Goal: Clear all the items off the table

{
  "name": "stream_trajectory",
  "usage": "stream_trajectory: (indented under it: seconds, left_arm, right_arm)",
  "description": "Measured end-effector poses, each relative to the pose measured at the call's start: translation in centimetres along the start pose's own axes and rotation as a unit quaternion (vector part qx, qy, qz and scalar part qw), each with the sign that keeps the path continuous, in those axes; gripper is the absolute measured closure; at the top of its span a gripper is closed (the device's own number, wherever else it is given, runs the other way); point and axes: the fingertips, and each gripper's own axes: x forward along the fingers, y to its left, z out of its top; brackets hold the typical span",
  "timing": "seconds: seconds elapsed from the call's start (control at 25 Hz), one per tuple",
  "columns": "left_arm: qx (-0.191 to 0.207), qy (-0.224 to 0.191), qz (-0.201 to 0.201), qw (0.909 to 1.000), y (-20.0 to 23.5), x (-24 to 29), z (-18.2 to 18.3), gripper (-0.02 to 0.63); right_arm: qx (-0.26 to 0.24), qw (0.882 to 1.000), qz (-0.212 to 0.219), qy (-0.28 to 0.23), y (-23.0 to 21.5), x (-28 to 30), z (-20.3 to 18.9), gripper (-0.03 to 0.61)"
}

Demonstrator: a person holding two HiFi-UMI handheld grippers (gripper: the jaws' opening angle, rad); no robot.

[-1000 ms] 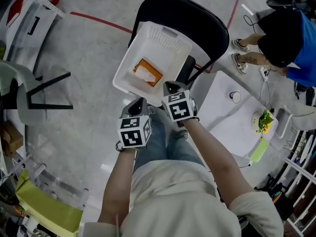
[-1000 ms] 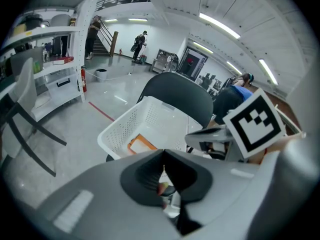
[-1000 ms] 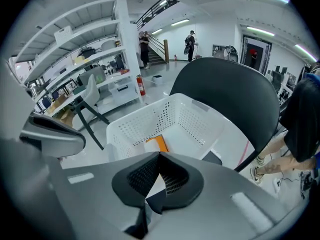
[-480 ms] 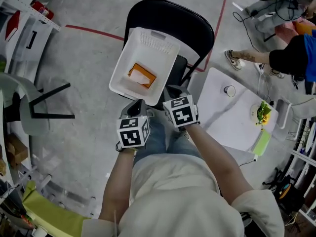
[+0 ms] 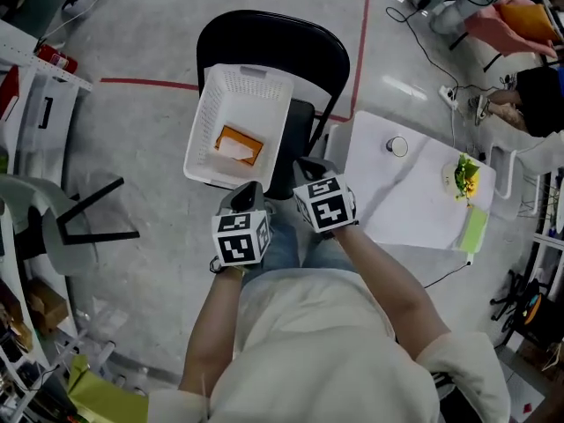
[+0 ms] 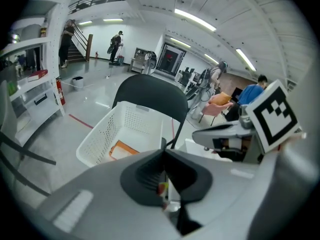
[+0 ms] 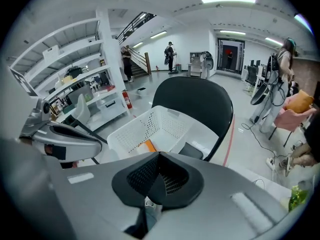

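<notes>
Both grippers, left gripper (image 5: 248,189) and right gripper (image 5: 307,165), hang empty near the person's lap, jaws pressed shut. Ahead, a white perforated plastic basket (image 5: 231,86) on a black chair (image 5: 273,33) holds a flat orange packet (image 5: 238,144). Rightward, the white square table (image 5: 405,205) carries a small round cup (image 5: 397,146) and a plate of greens (image 5: 463,180). Likely between pick-ups: next, swing right and open over one.

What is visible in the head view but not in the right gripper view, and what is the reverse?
Only the head view: the small round cup on the white table. Only the right gripper view: white metal shelving and a staircase. Both: the white perforated plastic basket on the black chair, the orange-edged flat packet inside it, and the left gripper.
</notes>
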Motion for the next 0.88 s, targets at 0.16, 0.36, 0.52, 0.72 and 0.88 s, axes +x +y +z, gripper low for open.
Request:
stream_trajectory:
  seconds: [0.16, 0.36, 0.52, 0.72, 0.88]
  left_arm:
    - [0.029, 0.007, -0.024, 0.9993, -1.8, 0.7, 0.6, 0.603]
    - [0.072, 0.018, -0.052, 0.9959, -4.3, 1.6, 1.2, 0.603]
    - [0.098, 0.025, -0.072, 0.9923, -6.2, 2.3, 1.5, 0.603]
    - [0.133, 0.035, -0.097, 0.9858, -9.5, 2.8, 1.4, 0.603]
    - [0.155, 0.041, -0.113, 0.9805, -12.3, 3.0, 1.0, 0.603]
  right_arm:
    - [0.029, 0.999, -0.020, -0.008, -1.7, -1.2, -0.6, 0.580]
    - [0.064, 0.997, -0.049, -0.015, -4.1, -3.0, -1.8, 0.580]
    - [0.094, 0.993, -0.074, -0.023, -6.1, -4.7, -2.7, 0.580]
    - [0.127, 0.986, -0.099, -0.035, -8.4, -7.3, -4.3, 0.580]
    - [0.152, 0.981, -0.117, -0.041, -10.0, -9.3, -6.1, 0.580]
